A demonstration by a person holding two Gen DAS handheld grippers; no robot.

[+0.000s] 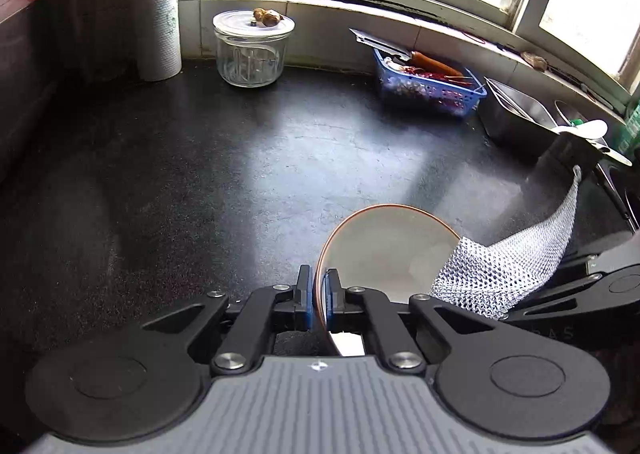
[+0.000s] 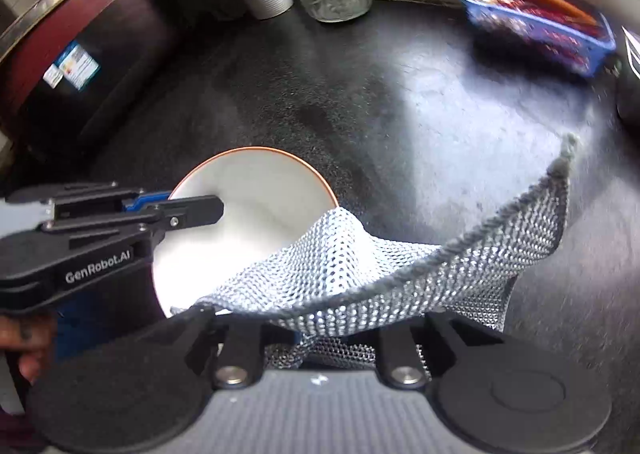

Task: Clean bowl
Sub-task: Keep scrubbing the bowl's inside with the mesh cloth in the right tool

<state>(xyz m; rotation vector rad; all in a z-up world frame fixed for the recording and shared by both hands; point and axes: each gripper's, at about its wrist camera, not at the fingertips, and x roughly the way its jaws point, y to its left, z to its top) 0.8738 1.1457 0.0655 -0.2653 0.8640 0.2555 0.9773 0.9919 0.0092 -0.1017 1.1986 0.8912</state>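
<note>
A white bowl with an orange-brown rim is held tilted above the dark counter. My left gripper is shut on the bowl's near rim, one pad inside and one outside; it also shows in the right wrist view at the bowl's left edge. My right gripper is shut on a grey knitted mesh cloth, which hides its fingertips. The cloth drapes over the bowl's right rim, one corner hanging out to the right.
On the black counter stand a paper towel roll, a lidded glass jar, a blue basket of utensils and a metal tray at the right. A dark red pot stands at the left. A window runs along the back.
</note>
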